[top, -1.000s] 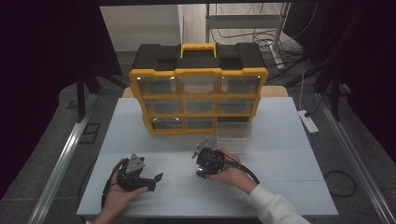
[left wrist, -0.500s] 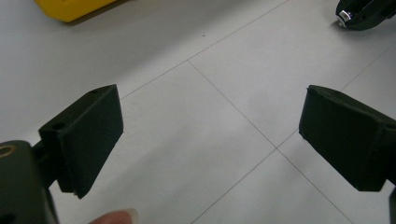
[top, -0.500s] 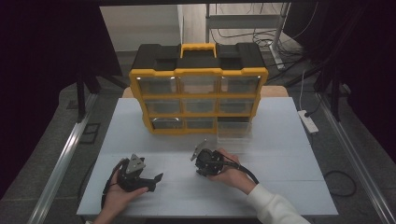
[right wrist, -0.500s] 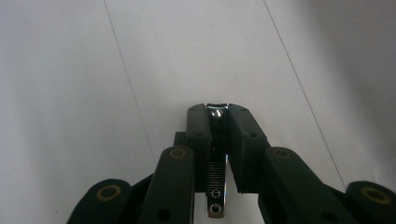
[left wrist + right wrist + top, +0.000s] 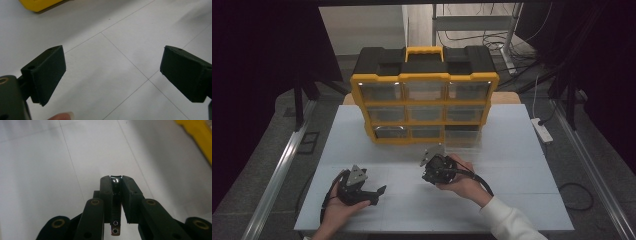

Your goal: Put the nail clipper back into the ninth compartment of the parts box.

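My right gripper (image 5: 428, 173) is held just above the middle of the white table (image 5: 512, 165), in front of the organizer. In the right gripper view, my right gripper (image 5: 115, 178) is shut on a small shiny metal piece (image 5: 115, 230) with a ridged face and two small holes at its near end. My left gripper (image 5: 379, 191) rests low at the front left of the table with its jaws wide apart. The left gripper (image 5: 112, 65) has only bare table between its pads (image 5: 50, 72). A fingertip (image 5: 61, 116) shows at the bottom edge.
A yellow and black drawer organizer (image 5: 424, 107) with clear drawers stands at the back middle of the table. Its bottom right drawer (image 5: 462, 136) sticks out. Its yellow base shows in the left gripper view (image 5: 37, 5) and the right gripper view (image 5: 197, 135). A power strip (image 5: 542, 130) lies on the floor at the right.
The right hand has shifted only slightly in place with the metal piece still held. The left hand has not moved.
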Demonstrator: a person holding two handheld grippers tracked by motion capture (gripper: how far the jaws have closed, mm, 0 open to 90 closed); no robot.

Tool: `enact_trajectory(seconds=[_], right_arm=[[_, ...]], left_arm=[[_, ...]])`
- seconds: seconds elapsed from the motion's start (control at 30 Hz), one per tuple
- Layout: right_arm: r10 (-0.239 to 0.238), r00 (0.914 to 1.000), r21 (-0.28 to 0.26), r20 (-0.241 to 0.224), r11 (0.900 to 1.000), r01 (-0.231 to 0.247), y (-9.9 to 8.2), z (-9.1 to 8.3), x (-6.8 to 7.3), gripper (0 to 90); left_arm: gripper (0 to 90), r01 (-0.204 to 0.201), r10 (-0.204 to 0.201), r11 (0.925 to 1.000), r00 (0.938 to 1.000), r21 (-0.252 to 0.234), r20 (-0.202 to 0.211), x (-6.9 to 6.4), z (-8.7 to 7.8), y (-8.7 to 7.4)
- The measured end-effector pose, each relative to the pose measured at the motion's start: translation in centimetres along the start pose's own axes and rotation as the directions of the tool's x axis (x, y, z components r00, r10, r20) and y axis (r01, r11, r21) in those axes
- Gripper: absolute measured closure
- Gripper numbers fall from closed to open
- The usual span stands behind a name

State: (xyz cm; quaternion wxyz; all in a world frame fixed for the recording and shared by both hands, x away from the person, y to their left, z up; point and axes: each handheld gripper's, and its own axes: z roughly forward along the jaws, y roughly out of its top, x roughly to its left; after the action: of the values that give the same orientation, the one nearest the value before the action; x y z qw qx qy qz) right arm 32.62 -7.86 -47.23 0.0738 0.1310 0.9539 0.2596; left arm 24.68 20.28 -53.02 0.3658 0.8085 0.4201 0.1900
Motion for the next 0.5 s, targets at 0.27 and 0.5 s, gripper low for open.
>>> enact_trajectory(seconds=[0.27,0.5], right_arm=[[0.000,0.9999,-0.050,0.011,0.9987,0.000,0.3,-1.6,-0.1,78.9],[0.014,0.9998,-0.076,0.012,0.9971,-0.013,0.4,-2.4,-0.1,78.9]], left_arm=[[7.1,0.000,0.000,1.0000,1.0000,0.000,0.000,0.0,0.0,0.0],[7.1,0.003,-0.003,1.0000,1.0000,-0.005,0.002,0.0,0.0,0.0]])
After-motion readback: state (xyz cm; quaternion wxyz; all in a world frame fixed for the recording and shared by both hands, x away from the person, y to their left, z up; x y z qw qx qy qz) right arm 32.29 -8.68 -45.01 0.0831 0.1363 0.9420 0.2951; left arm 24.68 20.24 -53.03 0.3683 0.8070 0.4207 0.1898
